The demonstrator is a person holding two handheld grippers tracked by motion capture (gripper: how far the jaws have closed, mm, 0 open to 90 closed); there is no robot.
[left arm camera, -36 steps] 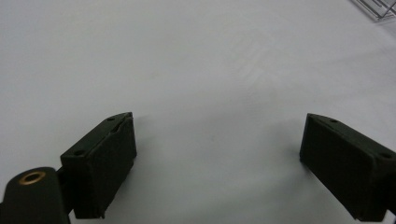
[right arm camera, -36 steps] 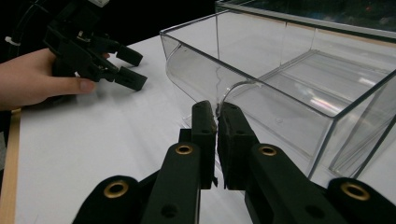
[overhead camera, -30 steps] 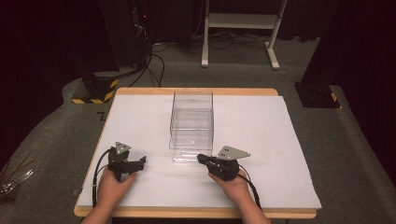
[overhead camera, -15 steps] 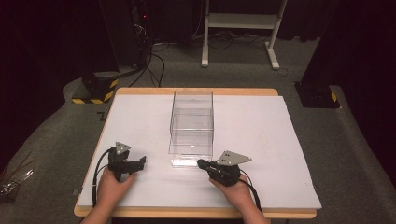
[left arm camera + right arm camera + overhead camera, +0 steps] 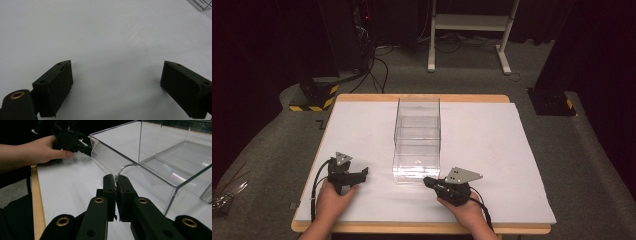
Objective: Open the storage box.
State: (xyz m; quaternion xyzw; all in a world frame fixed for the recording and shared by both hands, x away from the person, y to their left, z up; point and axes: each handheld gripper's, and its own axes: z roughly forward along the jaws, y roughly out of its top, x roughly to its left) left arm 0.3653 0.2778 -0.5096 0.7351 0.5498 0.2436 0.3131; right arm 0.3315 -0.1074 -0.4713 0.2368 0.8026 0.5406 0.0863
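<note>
My right gripper (image 5: 116, 182) jaws together, tips at the clear rectangular plastic box (image 5: 417, 140) front; left gripper (image 5: 117, 87) spread apart (over white tabletop (image 5: 492, 150)).

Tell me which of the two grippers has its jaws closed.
The right gripper, by the near end of the clear box: its jaws are pressed together. The left gripper has its jaws wide apart over the bare white tabletop.

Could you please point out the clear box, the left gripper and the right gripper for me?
clear box (image 5: 417, 150), high view, on its near front wall.
left gripper (image 5: 364, 172), high view, between its open jaw tips.
right gripper (image 5: 116, 180), right gripper view, between its closed jaw tips.
</note>
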